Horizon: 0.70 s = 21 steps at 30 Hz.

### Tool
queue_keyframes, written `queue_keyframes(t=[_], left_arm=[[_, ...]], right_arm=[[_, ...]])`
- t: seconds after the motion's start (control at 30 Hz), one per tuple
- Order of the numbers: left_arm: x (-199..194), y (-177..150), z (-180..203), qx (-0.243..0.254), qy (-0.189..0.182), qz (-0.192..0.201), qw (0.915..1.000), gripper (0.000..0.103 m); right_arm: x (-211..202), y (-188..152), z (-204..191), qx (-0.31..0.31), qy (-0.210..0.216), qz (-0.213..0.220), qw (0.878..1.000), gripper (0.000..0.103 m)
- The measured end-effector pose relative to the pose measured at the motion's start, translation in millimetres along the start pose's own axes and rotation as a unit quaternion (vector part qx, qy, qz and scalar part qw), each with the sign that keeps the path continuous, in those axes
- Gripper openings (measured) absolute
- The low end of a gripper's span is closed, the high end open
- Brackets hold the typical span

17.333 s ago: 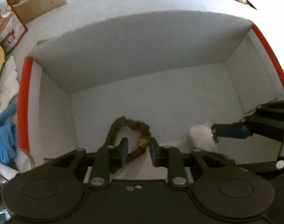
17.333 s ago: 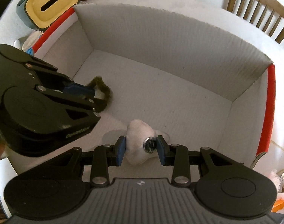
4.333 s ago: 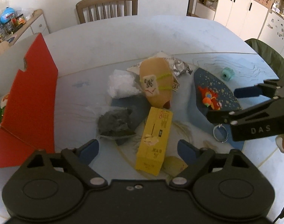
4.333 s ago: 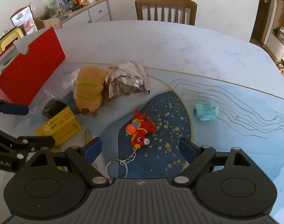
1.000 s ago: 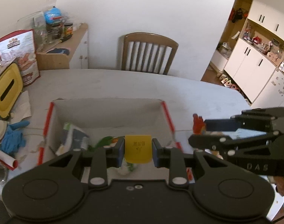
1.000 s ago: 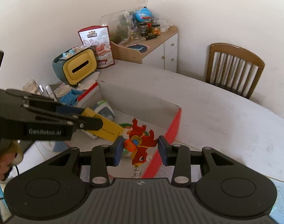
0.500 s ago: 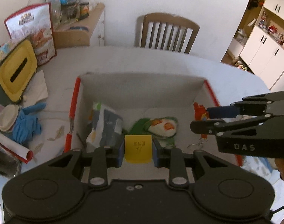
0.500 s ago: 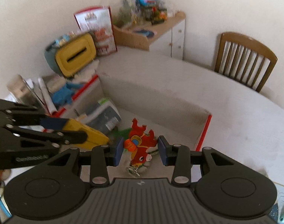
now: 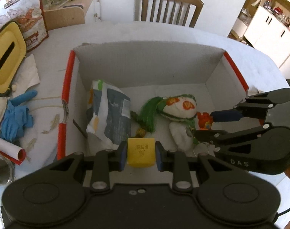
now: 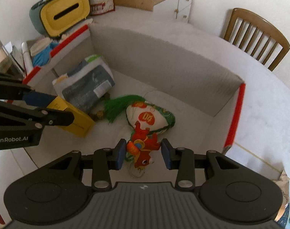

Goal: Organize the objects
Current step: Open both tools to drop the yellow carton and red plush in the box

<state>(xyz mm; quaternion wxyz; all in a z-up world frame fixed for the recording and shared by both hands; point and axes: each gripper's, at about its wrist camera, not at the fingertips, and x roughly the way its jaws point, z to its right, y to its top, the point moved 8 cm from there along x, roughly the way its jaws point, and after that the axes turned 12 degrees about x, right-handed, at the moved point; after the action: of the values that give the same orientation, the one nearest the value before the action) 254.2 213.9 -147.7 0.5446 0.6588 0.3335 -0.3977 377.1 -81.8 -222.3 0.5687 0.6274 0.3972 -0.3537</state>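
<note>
Over the open cardboard box (image 9: 145, 64), both tongs hang tilted steeply down into its white inside. Left tongs (image 9: 141, 153) are clamped on a small yellow carton (image 9: 141, 151), gripped end-on between the blue pads; in the right wrist view the same yellow carton (image 10: 76, 118) slants down toward the box floor at the near left. Right tongs (image 10: 143, 151) are closed narrowly on a red plush keychain (image 10: 143, 150), whose metal ring (image 10: 135, 172) dangles below the pads; from the left wrist view the red plush keychain (image 9: 203, 121) sits at the right side of the box, just beside a white pouch.

Already lying on the box floor are a grey-and-white snack bag (image 9: 108, 114) against the left wall, a green tassel (image 9: 149, 112) in the middle, and the white embroidered pouch (image 9: 180, 108) with orange patches to its right, touching the tassel.

Outside the box, on the white bench (image 9: 49, 87) at the left, stand a yellow-lidded tissue box (image 9: 5, 55), blue gloves (image 9: 15, 118) and a printed bag (image 9: 26, 21). A wooden chair (image 9: 167, 7) stands at the far side.
</note>
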Motion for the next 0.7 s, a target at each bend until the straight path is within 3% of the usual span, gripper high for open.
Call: queue_keyframes(t=[0.53, 0.63, 0.7], left_arm=[[7, 3, 3, 0.031, 0.002, -0.023, 0.9992, 0.029], [12, 3, 5, 0.026, -0.002, -0.028, 0.9993, 0.029], [13, 1, 6, 0.03, 0.0, -0.03, 0.9991, 0.03]], right_arm=[[17, -13, -5, 0.02, 0.004, -0.02, 1.0, 0.04], [5, -10, -8, 0.021, 0.015, -0.004, 1.0, 0.051], [-4, -9, -9, 0.022, 0.02, 0.009, 1.0, 0.065]])
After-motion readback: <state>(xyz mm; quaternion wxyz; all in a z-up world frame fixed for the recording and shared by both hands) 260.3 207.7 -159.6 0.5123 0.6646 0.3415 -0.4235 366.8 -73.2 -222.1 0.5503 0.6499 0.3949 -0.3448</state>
